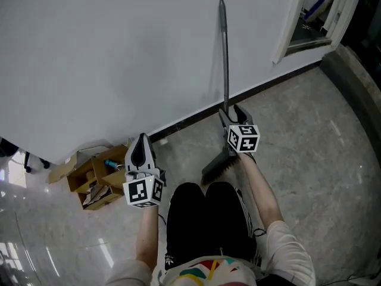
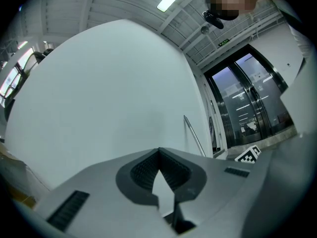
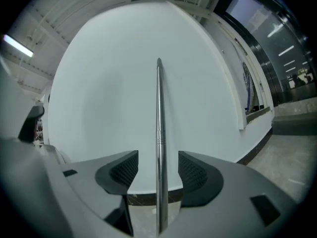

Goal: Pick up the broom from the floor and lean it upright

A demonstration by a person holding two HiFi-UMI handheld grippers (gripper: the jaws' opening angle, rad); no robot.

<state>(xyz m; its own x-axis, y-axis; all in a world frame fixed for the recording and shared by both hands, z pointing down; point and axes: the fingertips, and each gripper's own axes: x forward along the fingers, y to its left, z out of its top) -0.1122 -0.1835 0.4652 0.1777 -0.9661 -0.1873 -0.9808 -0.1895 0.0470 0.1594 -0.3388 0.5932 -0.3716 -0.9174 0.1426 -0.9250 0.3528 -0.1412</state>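
Observation:
The broom stands upright, its metal handle point(image 1: 225, 58) leaning against the white wall and its dark head point(image 1: 217, 167) on the floor. My right gripper point(image 1: 231, 113) is at the lower part of the handle. In the right gripper view the handle point(image 3: 159, 133) runs straight up between the jaws of the right gripper point(image 3: 158, 163), which stand open with a gap on each side of it. My left gripper point(image 1: 141, 139) is off to the left, away from the broom, shut with nothing in it point(image 2: 158, 150). From there the handle point(image 2: 194, 135) shows slanted against the wall.
Open cardboard boxes point(image 1: 95, 177) with odds and ends sit on the floor by the wall at the left. A dark baseboard point(image 1: 196, 119) runs along the wall's foot. A window frame point(image 1: 297, 28) is at the upper right, and glass doors point(image 2: 247, 103) lie beyond.

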